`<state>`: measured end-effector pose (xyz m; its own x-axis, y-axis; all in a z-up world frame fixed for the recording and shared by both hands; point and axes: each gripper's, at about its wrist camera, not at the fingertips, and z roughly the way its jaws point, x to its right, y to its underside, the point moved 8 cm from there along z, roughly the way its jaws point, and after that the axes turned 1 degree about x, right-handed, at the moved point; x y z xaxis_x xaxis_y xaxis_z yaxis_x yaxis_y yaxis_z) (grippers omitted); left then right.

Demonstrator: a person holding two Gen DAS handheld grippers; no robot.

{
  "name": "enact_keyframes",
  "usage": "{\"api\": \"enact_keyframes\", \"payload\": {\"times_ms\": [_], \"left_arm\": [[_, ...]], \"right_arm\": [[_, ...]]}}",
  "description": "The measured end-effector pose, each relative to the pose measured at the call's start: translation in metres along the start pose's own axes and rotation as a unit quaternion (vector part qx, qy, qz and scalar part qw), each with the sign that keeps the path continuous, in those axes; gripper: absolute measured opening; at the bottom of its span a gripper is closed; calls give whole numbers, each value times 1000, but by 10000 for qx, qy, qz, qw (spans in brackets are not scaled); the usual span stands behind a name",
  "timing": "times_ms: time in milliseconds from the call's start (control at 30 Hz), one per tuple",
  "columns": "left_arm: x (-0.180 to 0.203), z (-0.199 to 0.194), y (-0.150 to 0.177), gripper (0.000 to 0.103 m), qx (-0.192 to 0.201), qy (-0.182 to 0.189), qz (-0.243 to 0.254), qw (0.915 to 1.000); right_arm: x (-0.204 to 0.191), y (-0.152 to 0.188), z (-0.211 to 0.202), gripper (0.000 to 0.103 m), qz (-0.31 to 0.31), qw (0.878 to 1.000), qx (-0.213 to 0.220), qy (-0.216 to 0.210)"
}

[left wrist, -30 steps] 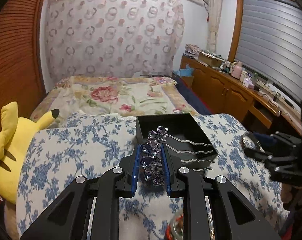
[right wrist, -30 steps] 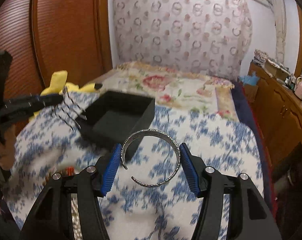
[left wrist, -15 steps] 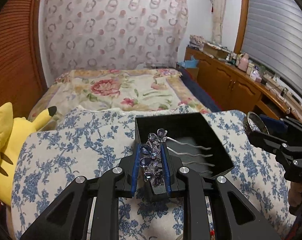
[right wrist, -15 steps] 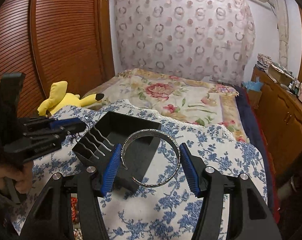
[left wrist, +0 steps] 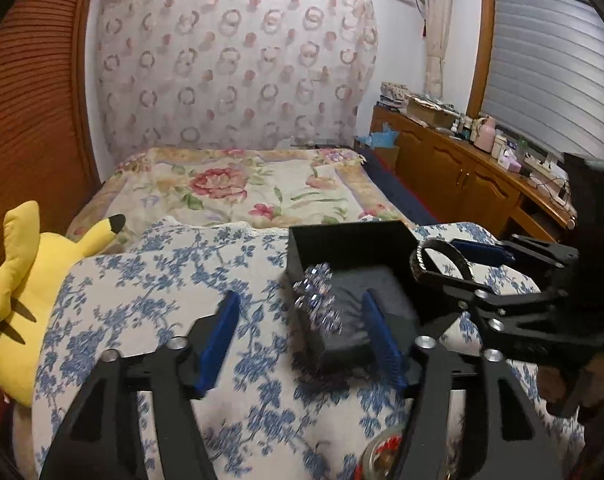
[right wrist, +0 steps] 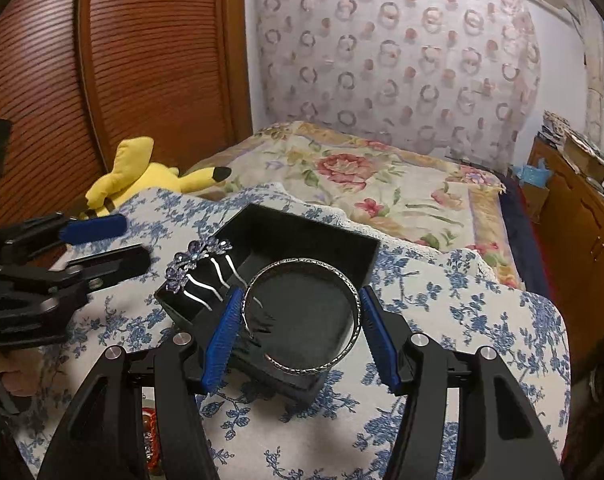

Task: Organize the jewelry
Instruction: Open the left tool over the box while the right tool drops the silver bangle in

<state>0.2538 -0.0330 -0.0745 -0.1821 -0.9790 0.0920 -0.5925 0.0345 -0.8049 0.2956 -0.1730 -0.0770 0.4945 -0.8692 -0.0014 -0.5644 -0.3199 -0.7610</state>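
My left claw (left wrist: 298, 340), jaws just opened, leaves the hair comb (right wrist: 200, 268) on the black box's (right wrist: 302, 236) near-left rim; my right claw (right wrist: 298, 332) clamps the bangle (right wrist: 302, 316) directly above the box.

Left gripper (left wrist: 298, 340) just spread its fingers (nothing gripped); right gripper (right wrist: 298, 334) clamped.

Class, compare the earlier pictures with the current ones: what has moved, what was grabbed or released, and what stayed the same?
The left gripper has just opened its jaws, letting go of the purple hair comb, which now rests on the black box's edge. The right gripper carried the silver bangle over the box. It stays clamped on the bangle; the box stayed put.
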Motion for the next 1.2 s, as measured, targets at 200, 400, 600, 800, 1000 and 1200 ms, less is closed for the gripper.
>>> {"api": "enact_keyframes", "payload": {"times_ms": [200,400,600,800,1000,1200], "left_arm": [[-7,-23,16,78,121,-50,88,9999],[-15,-37,29,82,144,-82,65,9998],[-22,-45,39,89,119,-87,-2,9999],[-15,-51,50,91,114,-36,99,9999],[-6,-58,67,95,17,59,166,9998],[3,-64,84,95,-108,169,204,9996]], "right_arm": [[-10,1,15,62,-165,9998,-143,39],[-16,3,24,62,-187,9996,-198,-6],[-18,-1,20,66,-185,9998,-118,-25],[-13,0,-7,69,-18,10000,24,-15],[-21,25,-49,69,32,9999,116,1],[-31,65,-80,69,21,10000,76,-25]]}}
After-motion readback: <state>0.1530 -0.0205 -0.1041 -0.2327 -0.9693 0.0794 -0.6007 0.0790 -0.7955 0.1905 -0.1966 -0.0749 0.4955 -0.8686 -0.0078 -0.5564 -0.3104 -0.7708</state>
